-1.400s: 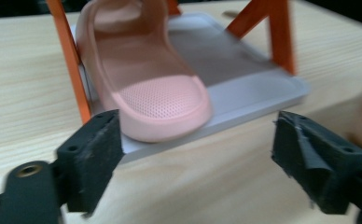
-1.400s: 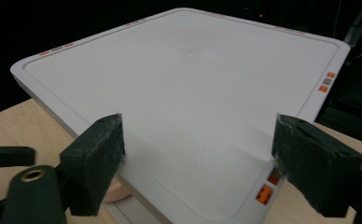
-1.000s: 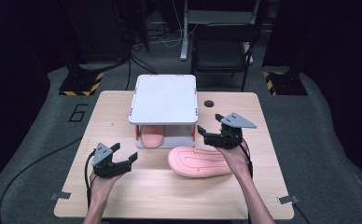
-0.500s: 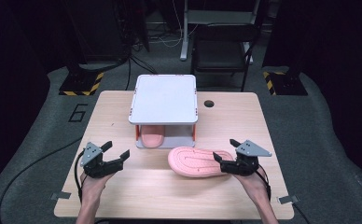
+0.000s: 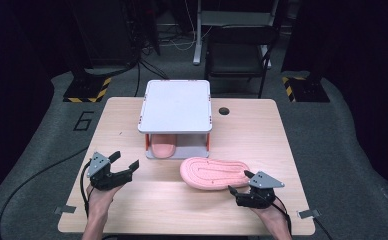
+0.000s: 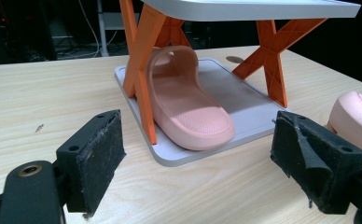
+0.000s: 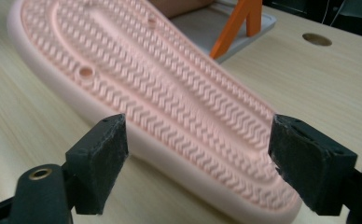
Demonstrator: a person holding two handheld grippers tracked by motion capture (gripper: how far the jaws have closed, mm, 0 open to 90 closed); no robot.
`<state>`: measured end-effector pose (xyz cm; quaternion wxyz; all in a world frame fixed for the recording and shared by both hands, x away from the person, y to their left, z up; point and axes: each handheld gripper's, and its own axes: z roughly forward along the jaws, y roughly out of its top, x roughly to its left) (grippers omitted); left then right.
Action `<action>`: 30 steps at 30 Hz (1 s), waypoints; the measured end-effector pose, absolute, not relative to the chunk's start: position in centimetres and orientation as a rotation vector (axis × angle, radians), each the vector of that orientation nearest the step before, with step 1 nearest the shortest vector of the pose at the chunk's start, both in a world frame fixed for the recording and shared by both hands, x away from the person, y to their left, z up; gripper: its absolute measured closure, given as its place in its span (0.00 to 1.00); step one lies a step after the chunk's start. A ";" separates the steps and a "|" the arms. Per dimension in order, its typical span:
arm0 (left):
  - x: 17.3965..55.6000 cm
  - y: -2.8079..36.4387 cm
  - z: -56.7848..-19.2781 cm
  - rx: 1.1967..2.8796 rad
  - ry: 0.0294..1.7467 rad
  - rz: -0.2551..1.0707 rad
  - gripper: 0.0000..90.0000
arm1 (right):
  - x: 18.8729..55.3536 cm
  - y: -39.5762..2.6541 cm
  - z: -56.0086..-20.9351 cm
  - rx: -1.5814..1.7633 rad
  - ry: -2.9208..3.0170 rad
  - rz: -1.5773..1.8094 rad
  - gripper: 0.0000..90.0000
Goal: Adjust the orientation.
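Both tools spread: right tool (image 5: 238,182) has dropped to the overturned slipper's (image 5: 213,172) end, jaws narrowing slightly, unpinched.

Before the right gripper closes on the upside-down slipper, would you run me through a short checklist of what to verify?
1. Right gripper open: ok. Its jaws have just been closing a little but stand wide, pads off the slipper.
2. Upside-down slipper lined up: ok. In the right gripper view its near end lies between the jaws.
3. Slipper flat on the table, sole up: ok.
4. Lower shelf of the rack has free room beside the stored slipper: ok.
5. Left gripper open and apart from both slippers: ok.
6. Whether the jaws can span the sole: cannot tell.
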<state>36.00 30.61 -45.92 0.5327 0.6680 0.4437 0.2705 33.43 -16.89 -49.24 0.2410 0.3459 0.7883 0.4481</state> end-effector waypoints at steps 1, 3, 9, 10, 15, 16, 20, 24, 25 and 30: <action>36.0 30.6 -45.9 1.591 1.059 0.648 0.19 | 33.4 -16.9 -49.2 0.946 2.156 1.226 0.24; 36.0 30.5 -45.9 1.590 1.060 0.645 0.20 | 33.3 -17.2 -50.2 0.978 2.156 1.244 0.24; 36.0 30.4 -45.8 1.586 1.058 0.639 0.20 | 33.7 -17.0 -51.0 0.993 2.163 1.205 0.25; 36.0 30.4 -45.7 1.589 1.057 0.638 0.20 | 33.8 -16.9 -51.0 0.984 2.151 1.209 0.25; 36.0 30.5 -45.7 1.588 1.062 0.632 0.21 | 34.4 -17.0 -51.0 0.984 2.132 1.246 0.24; 35.9 30.6 -45.7 1.588 1.063 0.631 0.21 | 34.5 -17.0 -50.9 0.983 2.137 1.246 0.24; 36.0 30.6 -45.7 1.580 1.065 0.630 0.21 | 34.4 -16.9 -50.7 0.979 2.145 1.237 0.27; 36.0 30.7 -45.7 1.573 1.073 0.624 0.21 | 33.7 -16.8 -50.9 0.924 2.186 1.200 0.27; 36.0 30.7 -45.7 1.571 1.073 0.624 0.21 | 33.5 -16.9 -51.1 0.904 2.194 1.176 0.27; 36.0 30.7 -45.7 1.567 1.073 0.619 0.22 | 33.6 -17.0 -51.3 0.902 2.186 1.182 0.27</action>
